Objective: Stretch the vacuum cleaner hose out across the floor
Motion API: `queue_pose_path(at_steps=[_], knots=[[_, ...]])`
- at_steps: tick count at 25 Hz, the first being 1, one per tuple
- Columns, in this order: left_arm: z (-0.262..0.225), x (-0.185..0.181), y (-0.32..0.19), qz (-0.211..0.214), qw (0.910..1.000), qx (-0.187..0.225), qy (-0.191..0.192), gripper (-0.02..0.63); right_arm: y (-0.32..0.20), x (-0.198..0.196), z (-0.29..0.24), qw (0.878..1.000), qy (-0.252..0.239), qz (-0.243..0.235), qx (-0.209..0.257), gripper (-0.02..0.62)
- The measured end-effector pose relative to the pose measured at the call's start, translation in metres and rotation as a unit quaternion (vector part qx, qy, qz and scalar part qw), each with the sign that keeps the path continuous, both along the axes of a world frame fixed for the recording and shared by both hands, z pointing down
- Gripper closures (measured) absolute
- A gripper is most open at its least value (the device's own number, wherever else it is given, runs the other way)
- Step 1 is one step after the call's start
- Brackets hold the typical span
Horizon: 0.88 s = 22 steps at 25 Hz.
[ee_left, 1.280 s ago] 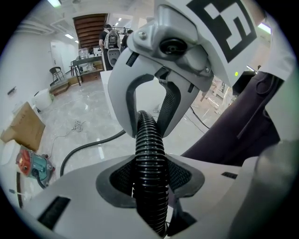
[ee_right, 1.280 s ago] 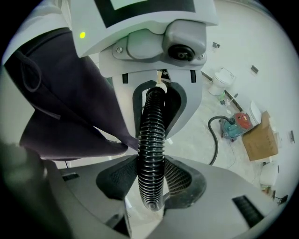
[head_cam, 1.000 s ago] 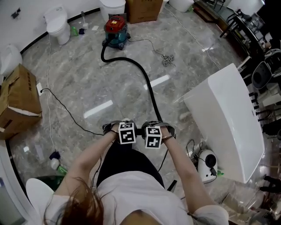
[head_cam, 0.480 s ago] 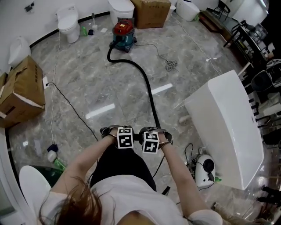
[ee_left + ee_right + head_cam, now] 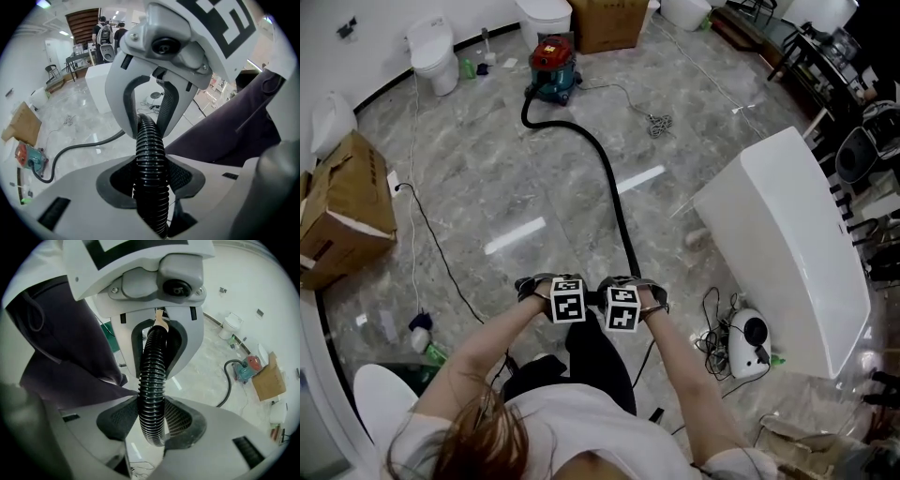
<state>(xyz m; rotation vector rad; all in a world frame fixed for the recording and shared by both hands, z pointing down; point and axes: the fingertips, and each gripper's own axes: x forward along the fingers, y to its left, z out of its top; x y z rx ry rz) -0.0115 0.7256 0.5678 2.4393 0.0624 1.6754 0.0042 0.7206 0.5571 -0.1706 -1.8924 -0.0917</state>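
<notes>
On the marble floor (image 5: 487,187) ahead of the person, the black ribbed hose (image 5: 605,178) runs from the red-topped vacuum cleaner (image 5: 551,66) in a loose S-curve down to the two grippers, which are held side by side. The left gripper (image 5: 151,174) has its fingers (image 5: 115,180) pinching the hose across its ribs, and the right gripper (image 5: 152,417) has its fingers (image 5: 187,418) clamped on it the same way, just beside. The hose looks light, bendy and springy, so it will likely try to curl back. Its corrugations should give the pads good purchase against sliding, though a hard squeeze could flatten it. Near the free end, where both grippers sit, seems the sensible place to hold it. The canister may well roll or tip if the pull goes taut. In the head view the marker cubes and hands hide the grip and whatever hose lies past it. A pale tan bit shows at the hose's far end in the right gripper view, but I cannot tell what it is. The joint at the canister is too small to read.
</notes>
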Motion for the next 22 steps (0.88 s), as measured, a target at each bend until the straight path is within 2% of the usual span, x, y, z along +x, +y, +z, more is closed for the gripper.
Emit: queue_pose_path(at_steps=[5,16,22], knots=[[-0.008,-0.020,0.044,0.003,0.9999,0.010,0.011,0.433,0.044,-0.020,-0.007,1.000,0.008,0.004,0.009,0.422],[-0.019,-0.094,0.148,-0.002,0.9997,0.015,0.021,0.433,0.148,-0.094,-0.018,0.999,0.027,-0.013,0.023,0.422],[-0.021,-0.121,0.193,-0.010,0.9995,0.018,0.026,0.433,0.193,-0.121,-0.020,0.999,0.036,-0.025,0.025,0.422]])
